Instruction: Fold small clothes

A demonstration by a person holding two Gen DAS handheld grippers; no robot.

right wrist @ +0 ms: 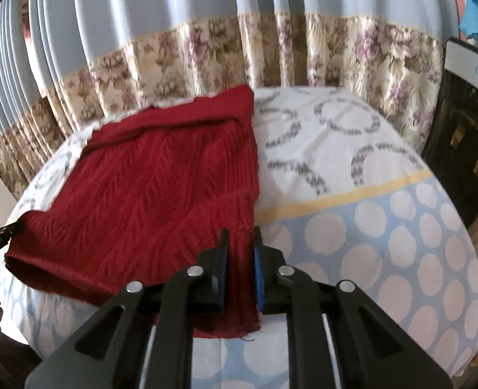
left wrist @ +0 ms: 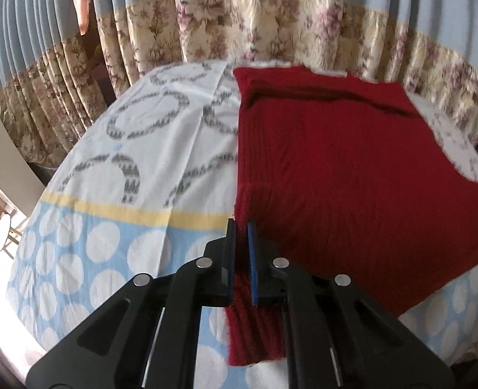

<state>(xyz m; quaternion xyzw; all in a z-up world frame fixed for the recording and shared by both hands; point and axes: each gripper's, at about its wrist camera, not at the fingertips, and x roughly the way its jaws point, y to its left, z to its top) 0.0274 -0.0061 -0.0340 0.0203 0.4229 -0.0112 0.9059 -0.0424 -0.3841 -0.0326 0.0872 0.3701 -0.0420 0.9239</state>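
Both tongs — left gripper (left wrist: pixel 241 227) and right gripper (right wrist: pixel 241 235) — clench the near hem corners of the red ribbed knit garment (right wrist: pixel 148 175), lifted for folding — next, carry that hem away from the tongs onto its far edge.

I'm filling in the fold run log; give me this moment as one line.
left gripper: shut on red knit garment | right gripper: shut on its hem | garment: on patterned cloth

Red knit sweater (left wrist: pixel 336 168) flat on bedsheet, near hem corners lifted.
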